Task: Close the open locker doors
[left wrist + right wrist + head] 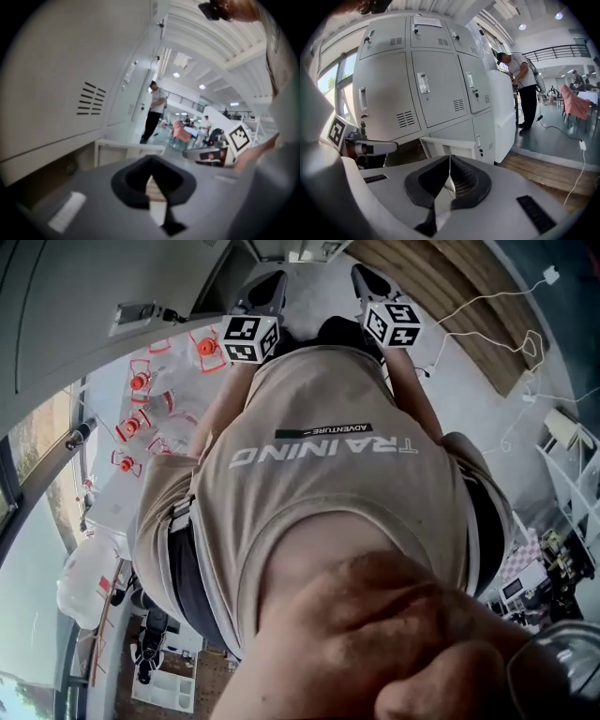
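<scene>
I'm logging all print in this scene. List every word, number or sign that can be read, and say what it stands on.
"TRAINING": large pale letters, upside down in the head view, on the person's beige T-shirt.
"ADVENTURE": small letters beside a dark bar on the same shirt.
White paper notice on the top of the grey metal lockers: too small to read.
Black-and-white marker cubes: patterns only, no words.
</scene>
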`<act>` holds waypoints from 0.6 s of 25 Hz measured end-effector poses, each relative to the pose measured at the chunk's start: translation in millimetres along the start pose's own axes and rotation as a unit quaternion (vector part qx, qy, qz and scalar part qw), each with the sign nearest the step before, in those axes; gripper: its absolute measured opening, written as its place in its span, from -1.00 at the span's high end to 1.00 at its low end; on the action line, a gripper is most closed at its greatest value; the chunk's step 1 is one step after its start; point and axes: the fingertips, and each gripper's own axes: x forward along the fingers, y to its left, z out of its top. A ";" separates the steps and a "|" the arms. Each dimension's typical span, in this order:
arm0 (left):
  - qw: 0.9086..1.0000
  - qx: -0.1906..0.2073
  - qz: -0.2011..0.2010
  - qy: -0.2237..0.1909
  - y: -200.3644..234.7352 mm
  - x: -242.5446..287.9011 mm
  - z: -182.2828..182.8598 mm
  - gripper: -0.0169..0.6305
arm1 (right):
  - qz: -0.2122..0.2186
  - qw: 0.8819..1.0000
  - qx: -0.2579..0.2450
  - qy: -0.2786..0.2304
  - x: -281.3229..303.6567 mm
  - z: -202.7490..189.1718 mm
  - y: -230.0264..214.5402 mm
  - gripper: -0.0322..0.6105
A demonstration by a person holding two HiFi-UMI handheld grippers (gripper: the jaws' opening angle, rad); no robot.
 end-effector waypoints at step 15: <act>0.999 -0.015 0.047 0.003 -13.6 48.6 23.0 0.95 | 0.044 0.998 -0.027 0.040 45.7 23.3 -82.3 0.85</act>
